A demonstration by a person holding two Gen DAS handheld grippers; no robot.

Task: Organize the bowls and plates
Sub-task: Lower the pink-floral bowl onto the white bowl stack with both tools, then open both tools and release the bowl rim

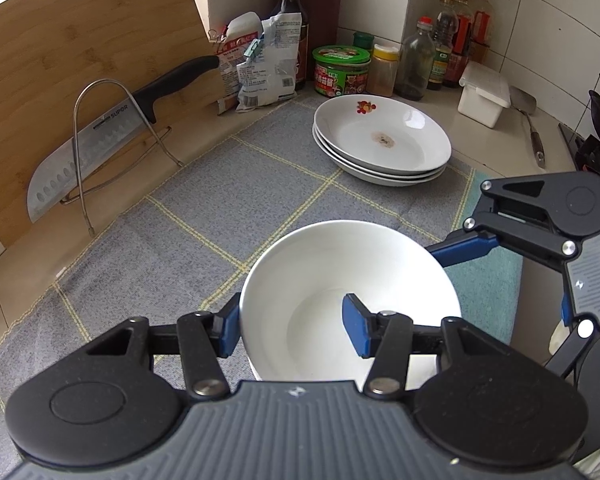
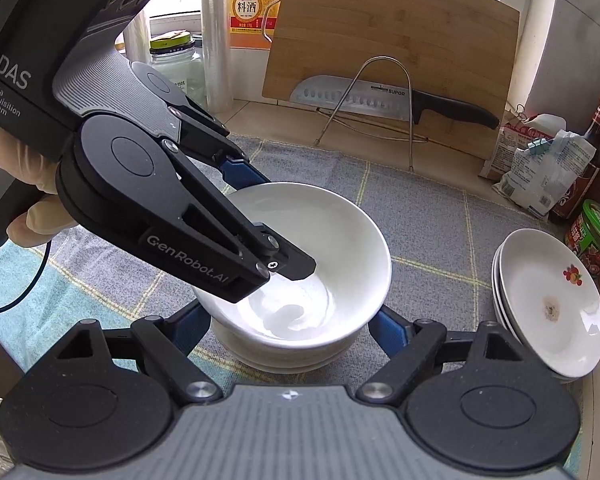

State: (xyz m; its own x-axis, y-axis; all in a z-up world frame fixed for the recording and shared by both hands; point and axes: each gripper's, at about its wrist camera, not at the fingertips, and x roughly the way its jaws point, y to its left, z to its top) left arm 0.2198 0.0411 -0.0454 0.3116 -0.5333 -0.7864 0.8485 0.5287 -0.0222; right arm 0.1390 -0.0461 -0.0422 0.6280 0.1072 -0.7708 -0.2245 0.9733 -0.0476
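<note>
A white bowl (image 1: 340,264) sits on top of a stack of white bowls (image 2: 284,356) on the grey checked mat (image 1: 172,216). My left gripper (image 1: 292,326) has one finger outside the bowl's rim and one inside, wide apart, not pinching it; in the right wrist view it (image 2: 260,220) comes in from the upper left. My right gripper (image 2: 290,328) is open, its blue fingers on either side of the bowl stack. A stack of three white plates (image 1: 382,140) with a small red motif lies at the mat's far right corner (image 2: 552,304).
A bamboo cutting board (image 1: 72,76) leans on the wall with a SUPOR knife (image 1: 100,144) in a wire rack. Sauce bottles (image 1: 456,40), jars, bags (image 1: 260,68) and a white box (image 1: 484,94) line the back. A spatula (image 1: 534,128) lies by the stove.
</note>
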